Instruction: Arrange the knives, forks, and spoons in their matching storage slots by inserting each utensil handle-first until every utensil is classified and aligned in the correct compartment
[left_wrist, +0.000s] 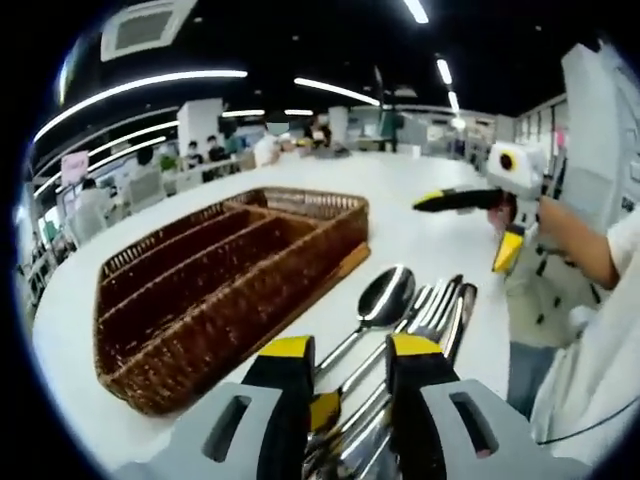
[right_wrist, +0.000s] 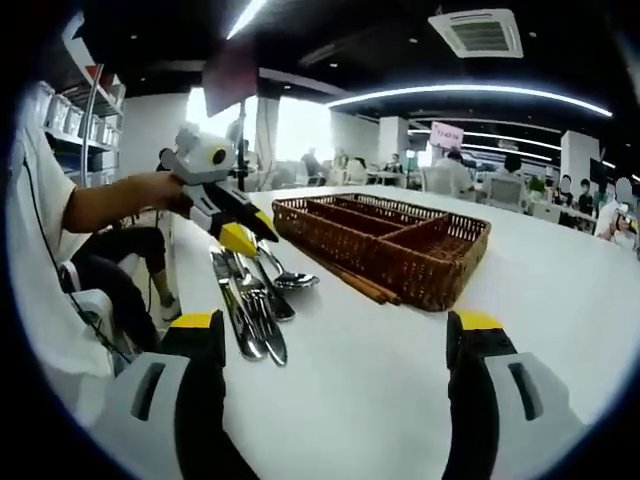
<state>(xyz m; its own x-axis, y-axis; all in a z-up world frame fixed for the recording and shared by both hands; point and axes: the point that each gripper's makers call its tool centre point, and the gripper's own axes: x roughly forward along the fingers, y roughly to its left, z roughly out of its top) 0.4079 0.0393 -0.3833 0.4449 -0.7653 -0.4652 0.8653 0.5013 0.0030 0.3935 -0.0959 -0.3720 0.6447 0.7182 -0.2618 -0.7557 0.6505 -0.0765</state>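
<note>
Straddling the utensil pile (left_wrist: 400, 330), left gripper (left_wrist: 345, 365) jaws apart, right gripper (right_wrist: 335, 335) jaws wide apart, basket (right_wrist: 420, 262) beyond.

A big white desk (right_wrist: 400, 380) carries everything. A brown woven basket (right_wrist: 385, 240) sits flat on it, with long slots side by side inside. Just beside the basket's long side lies a bunch of shiny silver utensils (right_wrist: 250, 295), with spoons and forks packed close together. In the left gripper view, one spoon (left_wrist: 385, 298) lies bowl up on the desk, close to the basket (left_wrist: 215, 290).
</note>
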